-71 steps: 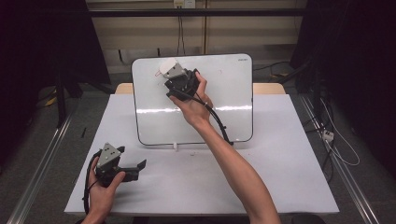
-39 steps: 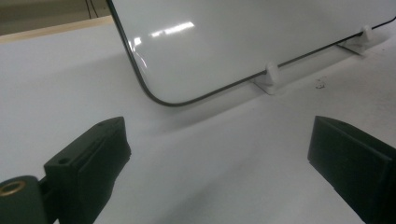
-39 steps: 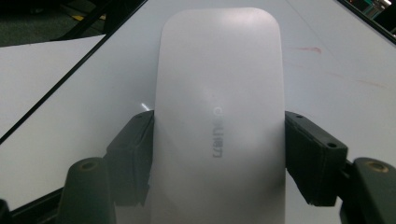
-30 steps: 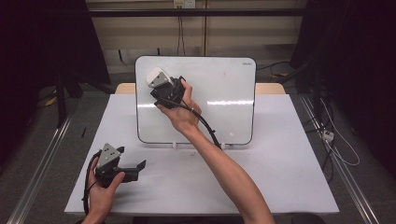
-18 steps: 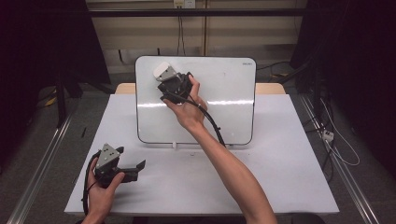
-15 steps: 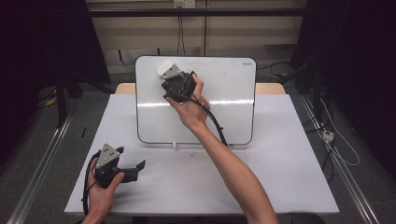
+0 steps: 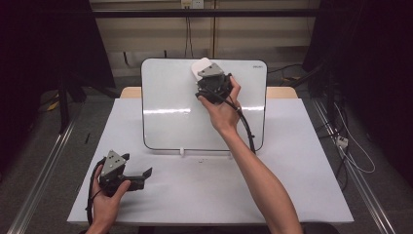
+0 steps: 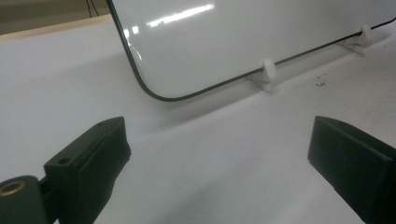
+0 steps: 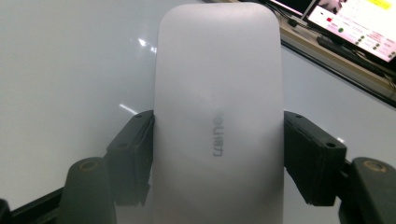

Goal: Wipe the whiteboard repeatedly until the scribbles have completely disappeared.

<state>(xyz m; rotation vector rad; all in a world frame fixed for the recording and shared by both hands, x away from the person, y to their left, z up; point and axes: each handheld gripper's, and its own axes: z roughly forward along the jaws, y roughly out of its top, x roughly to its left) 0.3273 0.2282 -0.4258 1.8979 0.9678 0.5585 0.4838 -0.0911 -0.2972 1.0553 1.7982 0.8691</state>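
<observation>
As it is seen from the high view, a white eraser (image 7: pixel 200 68) is pressed to the upper part of the whiteboard (image 7: pixel 165 117) by the right gripper (image 7: pixel 208 79), while the left gripper (image 7: pixel 127 174) is rested low on the table (image 7: pixel 292 185). In the left gripper view, the jaws are spread wide with nothing between them. In the right gripper view, the eraser is clamped at its two long sides (smooth plastic, probably light, stiff, a little slippery), so the middle is judged the best hold.
</observation>
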